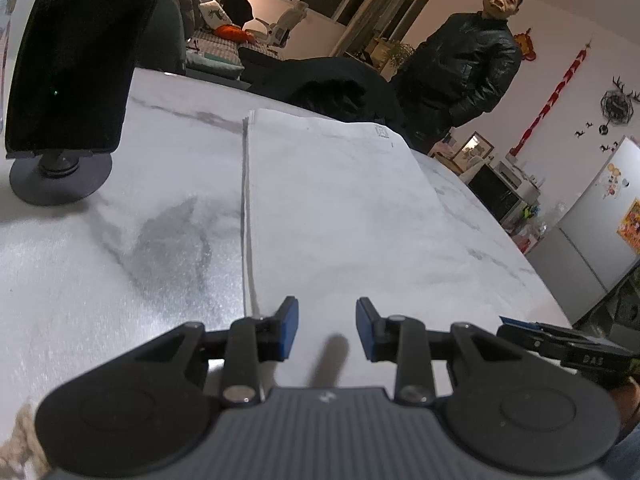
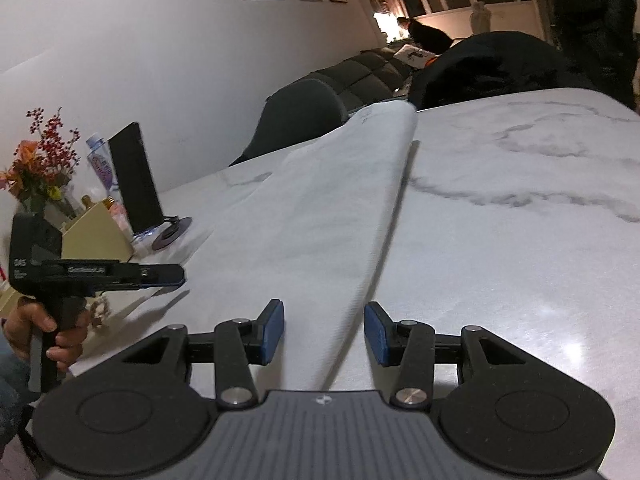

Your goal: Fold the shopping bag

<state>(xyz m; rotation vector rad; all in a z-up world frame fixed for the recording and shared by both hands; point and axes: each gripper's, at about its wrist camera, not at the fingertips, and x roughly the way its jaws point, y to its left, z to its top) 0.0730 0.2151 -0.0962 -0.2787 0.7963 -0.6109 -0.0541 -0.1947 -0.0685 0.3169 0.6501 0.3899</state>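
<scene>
White bag (image 1: 340, 208) lies flat on the marble worktop (image 1: 120, 248), long axis running away from both cameras. Left view: its left edge shows stacked layers, a crisp straight line. Judged: at least one lengthwise fold is in, or the bag is simply pressed flat as made; cannot tell which. Far end carries a small printed mark.

Left claw (image 1: 327, 330): blue pads apart, nothing between them, hanging over the bag's near end. No contact seen.

Right claw (image 2: 324, 332): pads apart, empty. The bag's right edge (image 2: 384, 240) runs between the pads in this view, but the claw looks above it, not gripping. Right view shows the bag as a long narrow strip tapering to the far worktop edge.

Person's hand (image 2: 48, 332) holds the left tool's grip, seen from the right camera.

Around: dark stand (image 1: 60, 172) on a round base at left, flowers (image 2: 40, 160), bottle, tan box beyond it. Dark coat heaped at the far side. One person stands past the worktop, another sits far back.

Progress, judged: early to middle. Bag is flattened and squared. Left to do: crosswise folds, near end to far, to bring the long strip down to a compact packet. Both claws look poised at the near end for that.
</scene>
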